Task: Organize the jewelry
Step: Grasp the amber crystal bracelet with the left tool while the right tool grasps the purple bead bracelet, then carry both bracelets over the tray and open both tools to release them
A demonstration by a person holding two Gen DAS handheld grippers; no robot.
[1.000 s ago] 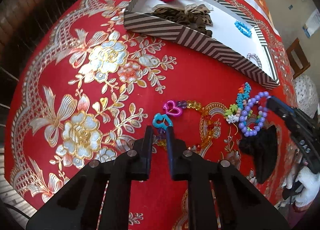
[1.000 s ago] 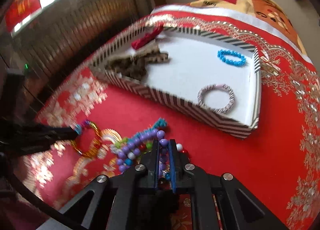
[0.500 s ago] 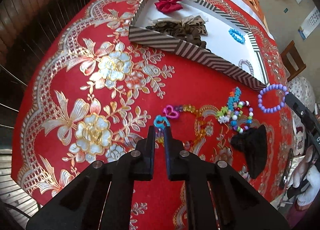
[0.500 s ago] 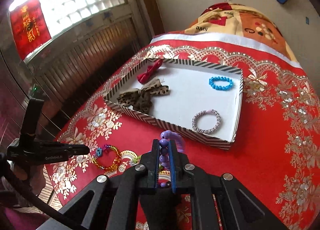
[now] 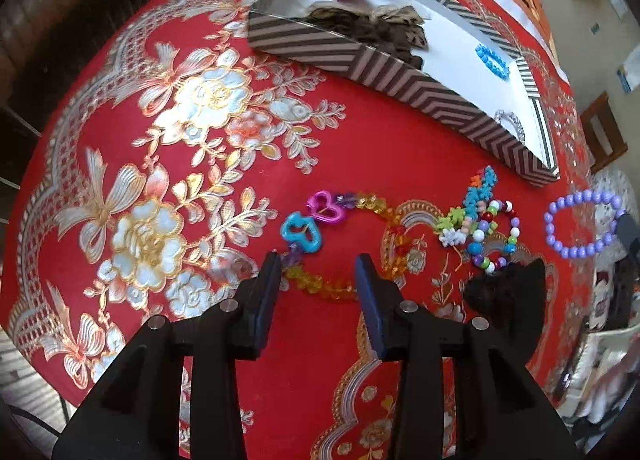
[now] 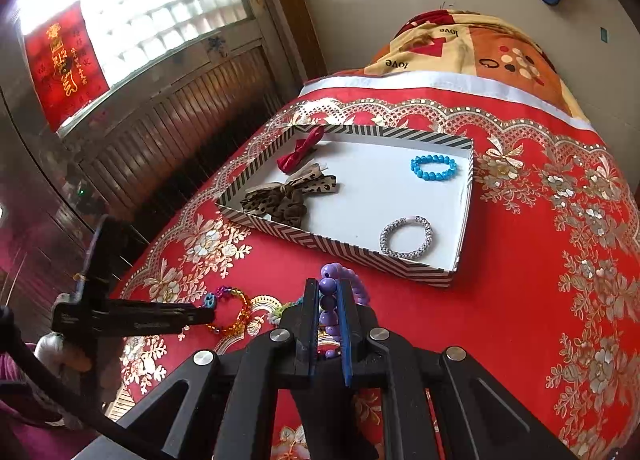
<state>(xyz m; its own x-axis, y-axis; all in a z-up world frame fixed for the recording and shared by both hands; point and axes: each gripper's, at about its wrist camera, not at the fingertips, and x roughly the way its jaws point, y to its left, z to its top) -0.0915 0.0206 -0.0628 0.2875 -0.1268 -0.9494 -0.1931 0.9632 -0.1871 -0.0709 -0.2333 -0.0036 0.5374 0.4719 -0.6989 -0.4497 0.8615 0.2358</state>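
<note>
The right claw (image 6: 328, 310), clamped on the purple bead bracelet (image 6: 340, 292), could drop it short of the striped tray (image 6: 352, 252), while the left claw (image 5: 318, 272), fingers apart over the amber bead bracelet (image 5: 320, 284), may snag its heart charms.

- Left gripper (image 5: 318, 274): matte black plastic frame with triangular cut-outs; flat fingers (image 5: 269, 288) lined with dark blue pads; four round silver screw heads across the knuckles.
- Right gripper (image 6: 327, 308): same black build, blue-edged pads, four silver screws.
- From the right wrist view, the left gripper's side shows small pale lettering, illegible; a black cable trails beneath it.
</note>
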